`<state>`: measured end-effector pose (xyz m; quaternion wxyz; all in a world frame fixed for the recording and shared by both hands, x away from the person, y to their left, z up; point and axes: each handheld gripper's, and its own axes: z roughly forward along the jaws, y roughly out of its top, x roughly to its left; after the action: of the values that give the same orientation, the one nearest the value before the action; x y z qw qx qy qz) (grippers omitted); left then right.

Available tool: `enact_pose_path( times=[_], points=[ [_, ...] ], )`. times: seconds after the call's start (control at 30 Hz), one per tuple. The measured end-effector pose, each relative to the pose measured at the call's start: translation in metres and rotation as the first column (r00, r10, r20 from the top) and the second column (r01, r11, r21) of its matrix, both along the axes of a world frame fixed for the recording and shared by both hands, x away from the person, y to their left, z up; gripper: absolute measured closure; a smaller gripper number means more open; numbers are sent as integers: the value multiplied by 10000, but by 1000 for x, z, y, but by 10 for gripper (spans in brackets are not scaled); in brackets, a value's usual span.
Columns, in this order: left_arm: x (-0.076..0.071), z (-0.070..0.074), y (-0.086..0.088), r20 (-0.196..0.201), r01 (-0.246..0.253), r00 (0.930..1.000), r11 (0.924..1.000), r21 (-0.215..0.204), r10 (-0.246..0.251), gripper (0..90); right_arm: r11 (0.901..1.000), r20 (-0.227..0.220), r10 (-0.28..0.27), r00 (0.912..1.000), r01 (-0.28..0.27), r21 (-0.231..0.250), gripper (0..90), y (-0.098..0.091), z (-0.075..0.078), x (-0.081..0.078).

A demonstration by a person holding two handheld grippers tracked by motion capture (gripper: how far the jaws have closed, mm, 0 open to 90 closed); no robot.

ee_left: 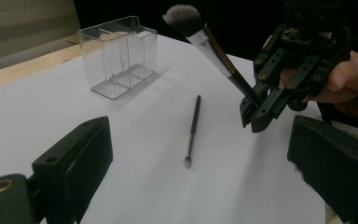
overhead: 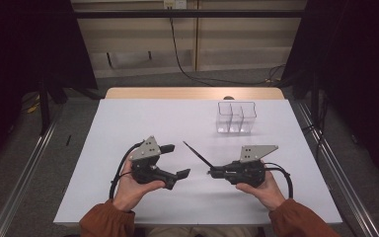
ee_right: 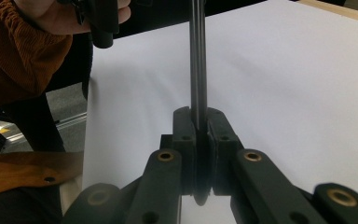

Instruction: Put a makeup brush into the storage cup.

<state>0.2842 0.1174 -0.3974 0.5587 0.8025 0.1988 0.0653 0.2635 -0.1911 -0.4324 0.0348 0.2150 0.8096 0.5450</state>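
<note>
Clamping the makeup brush [ee_left: 214, 49], right gripper [ee_left: 256, 114] aims its handle toward the organiser [overhead: 236, 117]; left gripper [overhead: 175, 160] gapes empty, farther from it.

Surface: a rectangular top [overhead: 143, 118] covered with a plain white sheet, its far edge showing a strip of light wood [overhead: 192, 93]. It stands on grey carpeted floor [overhead: 54, 148].

Items lying directly on it:
- One clear plastic organiser box with three upright compartments [overhead: 236, 117], standing upright in the far right part, well in from the edges; all compartments look empty.
- One thin dark-handled cosmetic brush with a small pale tip [ee_left: 192, 131], lying flat near the middle, apart from the box, its tip towards the person's side.
</note>
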Motion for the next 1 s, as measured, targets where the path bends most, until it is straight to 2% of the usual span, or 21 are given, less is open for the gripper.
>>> enact_pose_path(
  times=[0.1, 0.17, 0.23, 0.27, 0.33, 0.4, 0.43, 0.53, 0.77, 1.0],
  points=[
    [2, 2, -5, -151, 199, 9997, 9998, -43, -200, 88, 10000, 14, -2, 10000, 2, 28, 839, 0, 0, 0],
    [1, 2, -8, -49, 266, 9996, 9996, -71, -266, 143, 10000, 18, 8, 10000, -8, 41, 839, 0, 0, 0],
    [1, 2, -10, -6, 231, 9997, 9997, -86, -231, 142, 10000, 26, 17, 10000, -17, 37, 839, 1, 0, 0],
    [2, 3, -10, -12, 283, 9996, 9995, -141, -283, 194, 10000, 29, 36, 10000, -36, 44, 839, 1, 0, 0],
    [3, 4, -11, -20, 311, 9995, 9993, -194, -312, 240, 10000, 42, 79, 10000, -79, 27, 840, 1, 0, 0],
    [2, 5, -12, -50, 349, 9994, 9985, -431, -352, 356, 9999, 39, 117, 9999, -117, 27, 839, 2, -1, 0],
    [2, 5, -13, -151, 327, 9993, 9971, -689, -338, 358, 9999, 46, 124, 9999, -124, 27, 839, 2, -1, 0],
    [2, 6, -14, -115, 224, 9997, 9957, -894, -235, 420, 9999, 80, 138, 9999, -138, 36, 839, 2, 0, -1],
    [2, 5, -17, -281, 242, 9992, 9924, -1204, -278, 556, 9997, 105, 226, 9997, -227, 66, 839, 3, 0, -1],
    [2, 7, -18, -542, 167, 9982, 9890, -1473, -250, 652, 9995, 99, 314, 9995, -314, 9, 839, 5, -2, -1]
  ],
)
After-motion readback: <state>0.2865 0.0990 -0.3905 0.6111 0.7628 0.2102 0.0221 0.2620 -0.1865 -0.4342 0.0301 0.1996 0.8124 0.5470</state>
